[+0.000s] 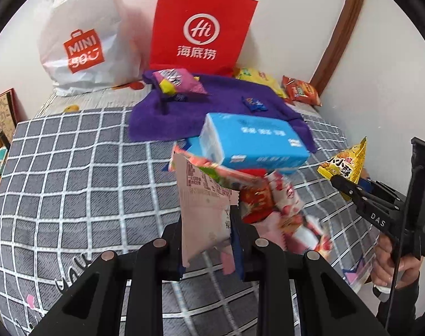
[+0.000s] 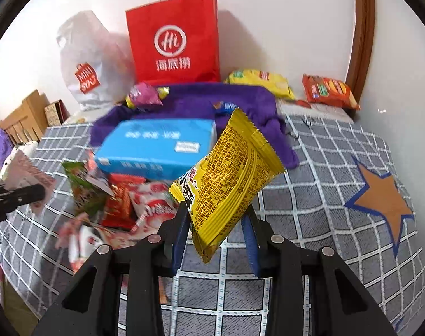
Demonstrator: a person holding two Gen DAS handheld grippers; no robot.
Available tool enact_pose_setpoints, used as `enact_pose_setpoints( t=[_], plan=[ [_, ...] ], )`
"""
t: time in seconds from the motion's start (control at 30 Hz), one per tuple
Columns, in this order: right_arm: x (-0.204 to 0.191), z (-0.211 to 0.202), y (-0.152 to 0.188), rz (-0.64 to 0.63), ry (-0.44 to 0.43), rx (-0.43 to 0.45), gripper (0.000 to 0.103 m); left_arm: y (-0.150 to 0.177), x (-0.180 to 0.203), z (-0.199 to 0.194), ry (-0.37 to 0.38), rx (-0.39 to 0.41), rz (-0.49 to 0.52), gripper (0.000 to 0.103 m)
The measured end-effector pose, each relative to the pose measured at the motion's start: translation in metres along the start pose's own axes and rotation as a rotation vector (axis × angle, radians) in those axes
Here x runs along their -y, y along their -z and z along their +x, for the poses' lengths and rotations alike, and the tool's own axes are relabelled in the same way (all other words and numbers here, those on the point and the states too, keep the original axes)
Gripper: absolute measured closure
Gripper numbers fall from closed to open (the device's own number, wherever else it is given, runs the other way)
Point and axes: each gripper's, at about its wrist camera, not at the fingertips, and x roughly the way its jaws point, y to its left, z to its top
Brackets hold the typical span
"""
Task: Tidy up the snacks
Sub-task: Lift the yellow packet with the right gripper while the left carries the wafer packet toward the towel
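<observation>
My left gripper point(image 1: 208, 224) is shut on a pale pink snack packet point(image 1: 204, 210) and holds it above the checked bed cover. My right gripper point(image 2: 216, 218) is shut on a yellow snack packet point(image 2: 229, 179), lifted off the bed; it also shows in the left wrist view point(image 1: 345, 165). A pile of red, pink and green snack packets point(image 2: 123, 204) lies under a blue box point(image 2: 156, 145). A red paper bag point(image 2: 174, 39) and a white plastic bag point(image 2: 86, 64) stand against the wall.
A purple towel point(image 1: 226, 103) lies behind the blue box with a purple packet point(image 1: 176, 81) and a small blue packet point(image 1: 254, 103) on it. A yellow packet point(image 2: 260, 81) and an orange packet point(image 2: 328, 91) lie by the wall. A star patch point(image 2: 383, 198) marks the cover at right.
</observation>
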Motion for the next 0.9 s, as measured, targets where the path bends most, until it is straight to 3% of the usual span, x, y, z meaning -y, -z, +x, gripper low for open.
enact_pose_setpoints(
  t=[0.33, 0.9],
  plan=[
    [-0.015, -0.029, -0.028, -0.044, -0.018, 0.065, 0.066, -0.033, 0.025, -0.004, 0.042, 0.030, 0.023, 0.079],
    [-0.014, -0.010, -0.071, -0.033, -0.047, 0.072, 0.066, -0.076, 0.036, 0.005, 0.036, 0.054, 0.036, 0.079]
  ],
)
